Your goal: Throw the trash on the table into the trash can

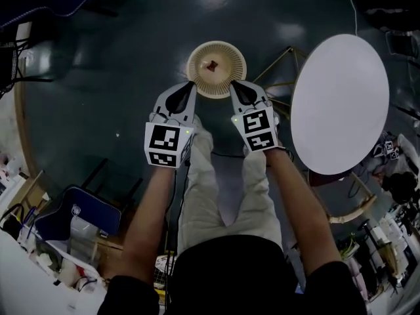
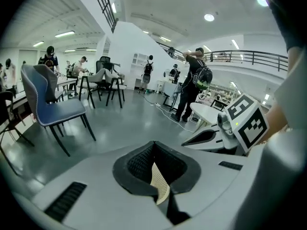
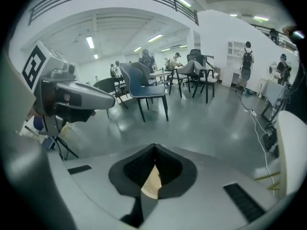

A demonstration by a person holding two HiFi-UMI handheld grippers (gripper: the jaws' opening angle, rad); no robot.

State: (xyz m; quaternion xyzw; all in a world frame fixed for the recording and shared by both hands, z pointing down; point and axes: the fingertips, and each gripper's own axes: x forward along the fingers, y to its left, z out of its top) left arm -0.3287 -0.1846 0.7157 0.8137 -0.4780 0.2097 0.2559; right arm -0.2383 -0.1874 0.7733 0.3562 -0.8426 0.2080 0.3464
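I hold the paper plate (image 1: 223, 76) clear of the table (image 1: 341, 104), left hand-held gripper (image 1: 189, 85) and right hand-held gripper (image 1: 233, 85) each clamped on its rim; no trash can in sight, drop pending.

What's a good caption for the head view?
The left gripper and right gripper pinch a paper plate by its rim, brown scrap on it.

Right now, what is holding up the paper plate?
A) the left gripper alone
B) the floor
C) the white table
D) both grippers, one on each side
D: the left gripper and right gripper each have jaws shut on opposite edges of the paper plate.
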